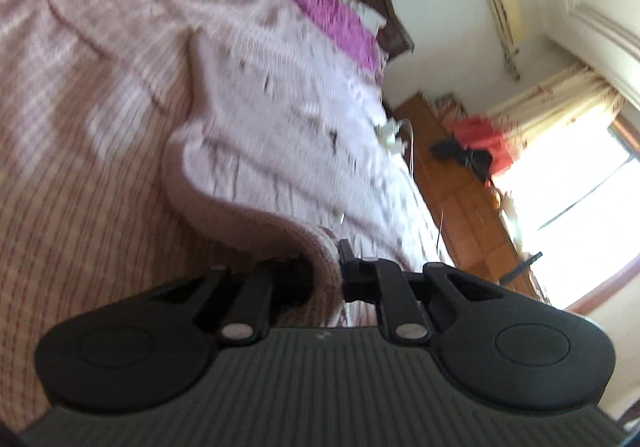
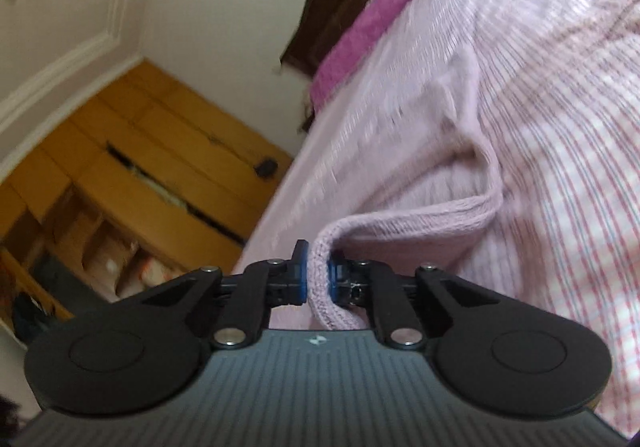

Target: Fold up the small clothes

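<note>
Pink knit hem — between clamped fingers

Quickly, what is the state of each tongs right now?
Left tongs: closed, holding the pink knit garment by its edge.
Right tongs: closed, holding the same garment's ribbed hem.

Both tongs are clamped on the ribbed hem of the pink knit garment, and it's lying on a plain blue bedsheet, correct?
Not quite. The sheet is white with pink and red stripes, not plain blue; the right wrist view shows it clearly. The rest holds: the left tongs and the right tongs are each shut on the ribbed hem of the pink knit garment.
</note>
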### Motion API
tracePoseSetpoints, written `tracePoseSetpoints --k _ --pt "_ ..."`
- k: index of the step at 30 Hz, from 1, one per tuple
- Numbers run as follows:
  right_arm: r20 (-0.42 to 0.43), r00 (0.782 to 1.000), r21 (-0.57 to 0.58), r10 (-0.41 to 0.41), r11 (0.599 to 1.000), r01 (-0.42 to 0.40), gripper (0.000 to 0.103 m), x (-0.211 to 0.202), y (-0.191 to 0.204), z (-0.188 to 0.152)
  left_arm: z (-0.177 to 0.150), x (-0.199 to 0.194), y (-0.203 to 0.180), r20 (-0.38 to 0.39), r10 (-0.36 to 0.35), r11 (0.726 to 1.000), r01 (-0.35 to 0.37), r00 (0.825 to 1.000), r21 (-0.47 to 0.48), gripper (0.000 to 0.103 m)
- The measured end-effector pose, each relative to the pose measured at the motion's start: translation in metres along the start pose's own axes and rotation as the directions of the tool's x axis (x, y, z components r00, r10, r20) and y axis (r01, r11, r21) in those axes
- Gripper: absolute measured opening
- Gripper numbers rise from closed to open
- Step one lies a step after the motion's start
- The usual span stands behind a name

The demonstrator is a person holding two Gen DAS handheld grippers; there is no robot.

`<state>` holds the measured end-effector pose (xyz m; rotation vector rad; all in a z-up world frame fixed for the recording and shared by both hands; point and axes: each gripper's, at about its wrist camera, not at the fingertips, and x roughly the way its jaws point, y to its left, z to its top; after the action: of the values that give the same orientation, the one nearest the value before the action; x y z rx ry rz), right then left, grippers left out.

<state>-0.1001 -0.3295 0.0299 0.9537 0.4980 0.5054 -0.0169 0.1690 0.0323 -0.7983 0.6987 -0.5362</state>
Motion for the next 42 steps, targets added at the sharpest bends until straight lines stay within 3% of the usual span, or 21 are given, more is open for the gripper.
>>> tracePoseSetpoints --k 4,12,21,24,30,33,36,42 --pt "0.030 1.000 -0.011 0.008 1.000 -0.008 0.010 0.012 0.009 0.011 0.015 0.004 -0.010 0.062 0.010 1.000 -0.011 0.998 0.009 0.013" --pt "0.078 0.997 -0.014 0.010 1.000 -0.009 0.009 0.016 0.014 0.025 0.038 0.010 -0.017 0.112 0.027 1.000 -0.028 0.993 0.012 0.013" --pt "0.194 0.981 -0.038 0.028 0.999 -0.021 0.009 0.052 0.024 0.083 0.093 0.035 -0.031 0.225 0.081 0.995 -0.091 0.971 0.039 0.012" --pt "0.208 0.978 -0.041 -0.014 0.999 0.023 0.009 0.079 0.020 0.102 0.112 0.058 -0.026 0.228 0.122 0.991 -0.132 0.966 0.032 0.012" --pt "0.177 0.962 -0.050 -0.207 0.974 0.219 0.009 0.136 -0.009 0.116 0.133 0.114 0.003 0.173 0.249 0.966 -0.256 0.953 0.023 0.012" --pt "0.151 0.936 -0.074 -0.318 0.941 0.331 0.009 0.160 -0.026 0.114 0.130 0.134 0.015 0.145 0.337 0.934 -0.350 0.930 0.072 0.013" --pt "0.109 0.898 -0.091 -0.426 0.895 0.436 0.009 0.173 -0.045 0.105 0.126 0.146 0.027 0.112 0.388 0.911 -0.399 0.915 0.104 0.014" --pt "0.104 0.905 -0.090 -0.413 0.902 0.422 0.010 0.176 -0.059 0.100 0.120 0.146 0.024 0.110 0.414 0.884 -0.428 0.904 0.190 0.015"
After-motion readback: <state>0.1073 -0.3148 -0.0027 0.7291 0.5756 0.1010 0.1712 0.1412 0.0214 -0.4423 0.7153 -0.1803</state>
